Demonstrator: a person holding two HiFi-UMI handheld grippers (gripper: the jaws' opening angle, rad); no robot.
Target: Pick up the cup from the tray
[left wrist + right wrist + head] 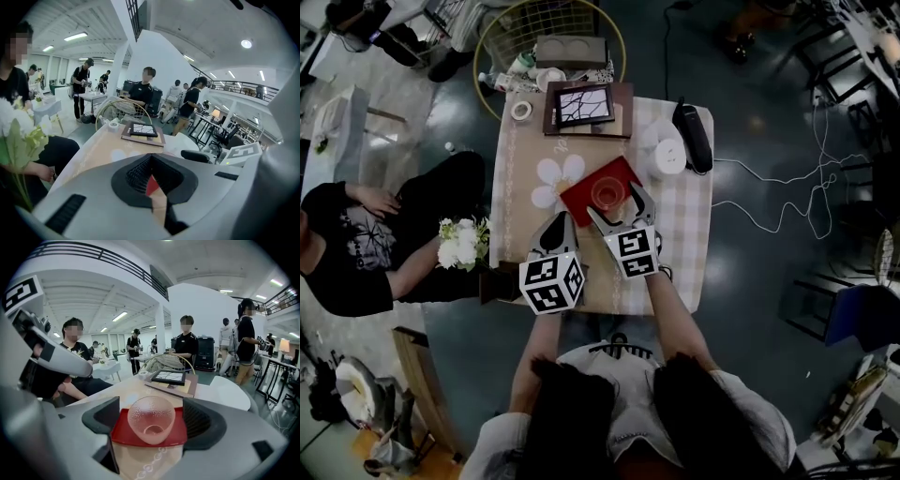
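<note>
the clear cup (151,419) stood on the red tray (581,199), towards the tray's right side. the right gripper (614,202) had its jaws spread wide either side of the cup, touching neither wall. the left gripper (562,219) hovered just beside the tray's near-left edge, over the table (680,239), jaws closed together on nothing.

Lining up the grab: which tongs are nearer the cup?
Right. Right tongs are open with the cup between them; left tongs sit shut off to its left, short of the tray.
</note>
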